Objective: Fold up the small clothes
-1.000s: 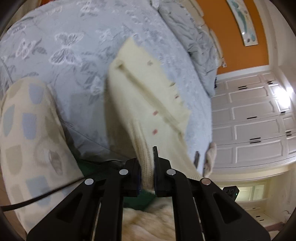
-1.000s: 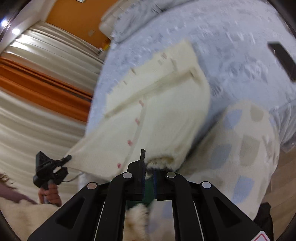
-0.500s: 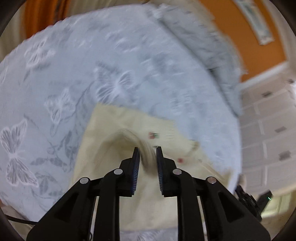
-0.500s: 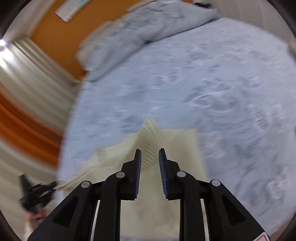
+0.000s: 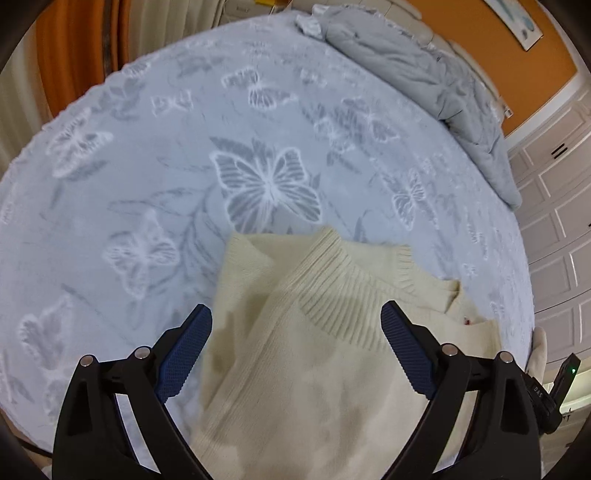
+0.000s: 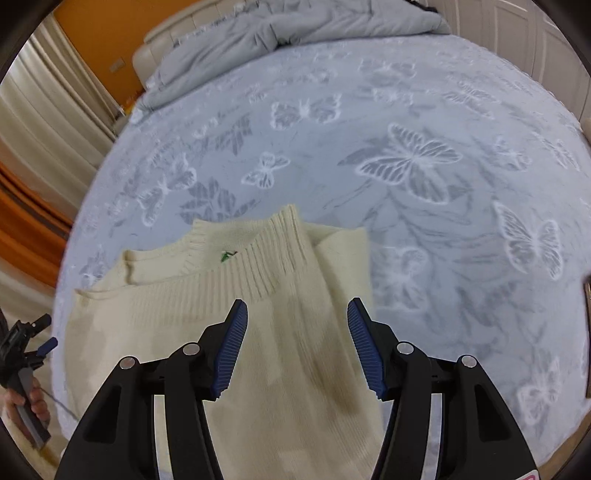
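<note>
my right tool [image 6: 297, 345] hangs with its blue pads [image 6: 229, 350] spread wide over a cream knit sweater [image 6: 221, 332], gripping nothing. the sweater lies on the butterfly-print bedspread [image 6: 424, 166], ribbed hem folded over, a grey duvet [image 6: 277, 33] bunched beyond.

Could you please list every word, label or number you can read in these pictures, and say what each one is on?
"DAS": on the black device at the lower right edge of the left wrist view.
Green embroidered mark inside the sweater collar: too small to read.
</note>
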The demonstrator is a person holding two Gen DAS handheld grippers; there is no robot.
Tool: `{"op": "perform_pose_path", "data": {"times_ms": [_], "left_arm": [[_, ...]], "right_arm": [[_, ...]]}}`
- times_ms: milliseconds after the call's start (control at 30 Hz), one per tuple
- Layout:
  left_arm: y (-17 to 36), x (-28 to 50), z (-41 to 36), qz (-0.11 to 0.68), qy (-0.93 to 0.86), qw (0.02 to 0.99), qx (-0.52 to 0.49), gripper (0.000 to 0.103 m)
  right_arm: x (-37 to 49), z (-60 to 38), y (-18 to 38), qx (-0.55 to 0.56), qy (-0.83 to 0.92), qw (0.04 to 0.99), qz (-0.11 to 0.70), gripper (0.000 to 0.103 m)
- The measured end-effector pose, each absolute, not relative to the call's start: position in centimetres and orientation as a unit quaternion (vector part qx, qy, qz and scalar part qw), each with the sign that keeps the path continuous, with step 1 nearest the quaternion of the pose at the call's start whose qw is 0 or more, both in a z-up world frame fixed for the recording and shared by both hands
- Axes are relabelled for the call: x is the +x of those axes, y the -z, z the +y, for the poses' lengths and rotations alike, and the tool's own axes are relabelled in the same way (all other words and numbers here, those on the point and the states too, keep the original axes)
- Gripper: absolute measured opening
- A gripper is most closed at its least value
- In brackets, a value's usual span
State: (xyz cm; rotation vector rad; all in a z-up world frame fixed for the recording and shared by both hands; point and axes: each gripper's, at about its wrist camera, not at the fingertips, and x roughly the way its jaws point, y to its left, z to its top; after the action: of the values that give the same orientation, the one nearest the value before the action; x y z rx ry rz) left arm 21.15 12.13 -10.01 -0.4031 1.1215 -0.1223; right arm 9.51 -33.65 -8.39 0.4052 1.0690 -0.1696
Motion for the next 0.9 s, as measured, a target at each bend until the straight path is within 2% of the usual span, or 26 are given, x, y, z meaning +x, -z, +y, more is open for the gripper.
{"op": "perform_pose_path", "data": {"times_ms": [33, 67, 100, 133, 167, 233, 367, 433, 500, 600, 667, 800, 900], "left_arm": [[10.6, 21.5, 11.9, 0.532, 0.061, 0.823, -0.19, 0.063], [11.4, 22.1, 11.5, 0.541, 0.071, 0.816, -0.191, 0.052], [12.3, 22.6, 10.9, 0.563, 0.068, 0.804, -0.178, 0.038], [12.7, 22.7, 10.6, 0.572, 0.058, 0.802, -0.164, 0.017], [12.9, 22.7, 10.3, 0.576, 0.057, 0.802, -0.15, 0.01], [11.4, 22.3, 10.5, 0.562, 0.069, 0.808, -0.162, 0.009], [4.3, 20.5, 11.5, 0.485, 0.115, 0.844, -0.199, 0.009], [3.1, 21.1, 11.7, 0.473, 0.104, 0.851, -0.203, 0.009], [4.9, 23.0, 11.3, 0.495, 0.079, 0.846, -0.183, 0.009], [11.1, 25.0, 10.3, 0.554, 0.036, 0.818, -0.152, 0.009], [13.1, 25.2, 9.5, 0.568, 0.02, 0.814, -0.122, 0.009], [10.8, 24.5, 10.3, 0.54, 0.036, 0.826, -0.158, 0.009], [11.7, 25.0, 10.2, 0.554, 0.034, 0.82, -0.135, 0.009]], "right_arm": [[10.2, -33.4, 9.0, 0.184, 0.08, 0.834, 0.515, 0.056], [10.8, -33.1, 9.7, 0.178, 0.084, 0.828, 0.524, 0.055], [11.2, -33.1, 10.4, 0.178, 0.085, 0.823, 0.533, 0.048], [11.5, -33.1, 11.0, 0.184, 0.082, 0.817, 0.54, 0.013], [11.6, -33.2, 11.5, 0.193, 0.082, 0.81, 0.547, 0.007], [10.9, -33.3, 10.3, 0.219, 0.07, 0.82, 0.524, 0.007], [7.6, -34.1, 1.9, 0.275, 0.02, 0.873, 0.403, 0.007], [7.4, -34.8, 0.7, 0.275, 0.031, 0.882, 0.382, 0.007], [8.8, -36.0, 2.7, 0.262, 0.059, 0.873, 0.407, 0.007], [11.6, -37.3, 11.1, 0.267, 0.093, 0.812, 0.51, 0.006], [12.4, -37.1, 13.3, 0.243, 0.107, 0.8, 0.537, 0.006], [11.5, -37.0, 9.4, 0.272, 0.083, 0.829, 0.481, 0.006], [11.5, -37.3, 10.8, 0.263, 0.094, 0.825, 0.491, 0.007]]}}
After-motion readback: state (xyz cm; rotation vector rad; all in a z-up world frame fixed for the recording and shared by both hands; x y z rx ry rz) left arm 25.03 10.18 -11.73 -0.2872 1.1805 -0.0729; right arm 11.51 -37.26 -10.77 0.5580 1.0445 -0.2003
